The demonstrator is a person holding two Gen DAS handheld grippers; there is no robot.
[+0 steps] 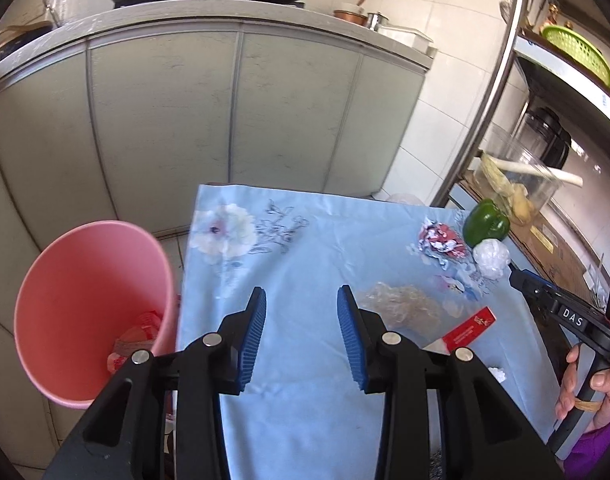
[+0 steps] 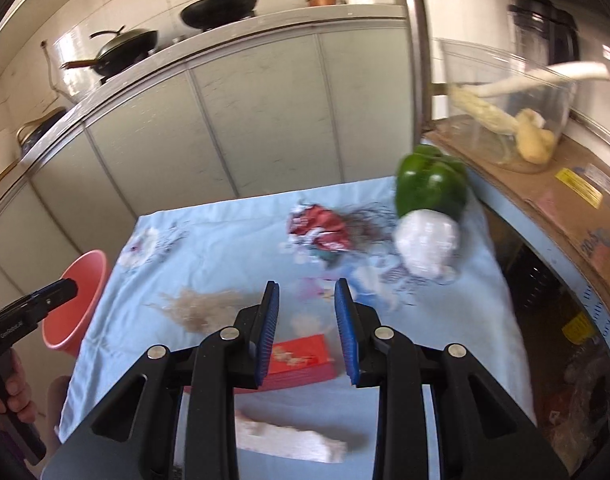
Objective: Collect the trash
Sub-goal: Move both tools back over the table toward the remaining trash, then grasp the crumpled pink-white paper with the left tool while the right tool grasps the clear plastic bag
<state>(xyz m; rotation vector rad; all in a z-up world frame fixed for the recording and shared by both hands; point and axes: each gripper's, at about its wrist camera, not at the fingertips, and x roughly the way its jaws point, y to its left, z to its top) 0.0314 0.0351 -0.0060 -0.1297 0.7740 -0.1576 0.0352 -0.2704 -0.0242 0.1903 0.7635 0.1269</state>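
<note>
Both the left gripper (image 1: 301,312) and right gripper (image 2: 307,308) hover with ribbed blue fingers apart and empty over the cloth-covered table (image 1: 305,248), crumpled wrappers (image 1: 443,242) near its far right corner, pink plastic bin (image 1: 85,280) beside its left edge.

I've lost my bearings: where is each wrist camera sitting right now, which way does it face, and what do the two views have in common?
Left wrist: on the left gripper, open, over the table's left part, facing the cabinets; pink bin at left, the person's right hand at right.
Right wrist: on the right gripper, open, above the red box, facing the green pepper; left hand at lower left.
Shared: blue tablecloth, pepper, bin, crumpled red wrapper.
</note>
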